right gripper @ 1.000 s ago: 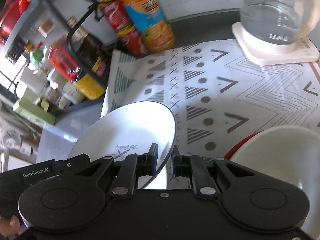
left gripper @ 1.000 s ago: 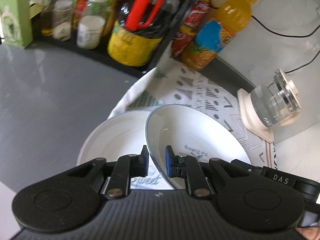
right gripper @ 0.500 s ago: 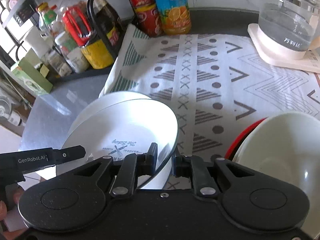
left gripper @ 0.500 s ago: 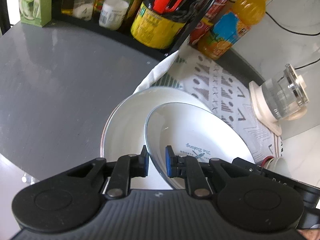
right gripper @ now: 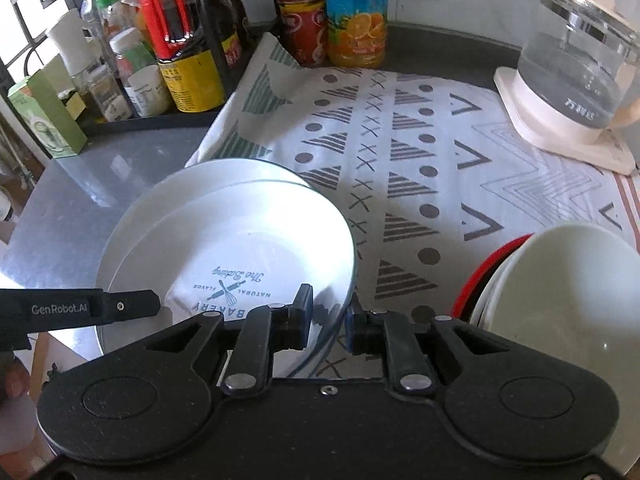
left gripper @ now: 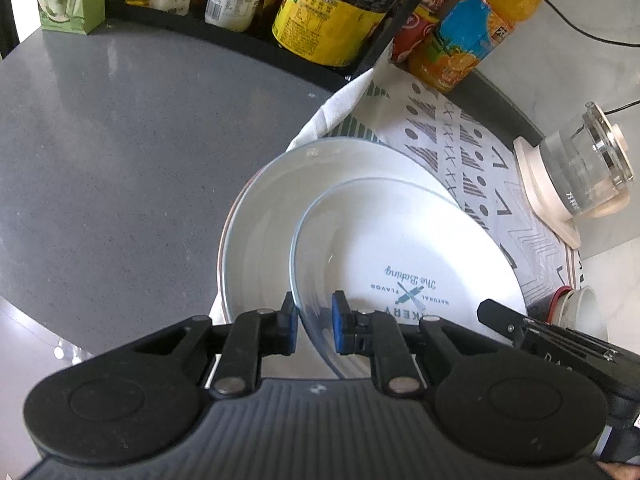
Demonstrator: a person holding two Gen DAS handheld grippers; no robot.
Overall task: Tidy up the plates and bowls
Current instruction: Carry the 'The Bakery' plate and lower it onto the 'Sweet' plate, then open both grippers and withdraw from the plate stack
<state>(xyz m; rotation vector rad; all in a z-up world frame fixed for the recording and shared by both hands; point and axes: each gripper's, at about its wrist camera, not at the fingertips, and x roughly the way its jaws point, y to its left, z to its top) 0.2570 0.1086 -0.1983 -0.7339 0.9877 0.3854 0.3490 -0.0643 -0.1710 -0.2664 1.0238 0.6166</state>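
Note:
A white plate with blue "Bakery" print (left gripper: 400, 248) is held from both sides. My left gripper (left gripper: 314, 326) is shut on its left rim, and my right gripper (right gripper: 328, 320) is shut on its right rim. The printed plate (right gripper: 240, 248) lies nearly level, just over a larger plain white plate (left gripper: 256, 220) that rests on the patterned cloth (right gripper: 400, 152). Whether the two plates touch cannot be told. The larger plate (right gripper: 224, 174) shows behind and to the left. To the right stands a stack of white bowls (right gripper: 560, 280) inside a red bowl (right gripper: 476, 276).
A glass kettle (right gripper: 576, 76) on a cream base sits at the back right. Bottles and jars crowd a black rack (right gripper: 168, 64) at the back left, with an orange juice bottle (right gripper: 356, 12) and a red can beside it. Grey countertop (left gripper: 120, 140) spreads left.
The printed plate has gone from steeply tilted to almost flat, coming down over the larger plate. Both grippers kept their hold and drew back a little.

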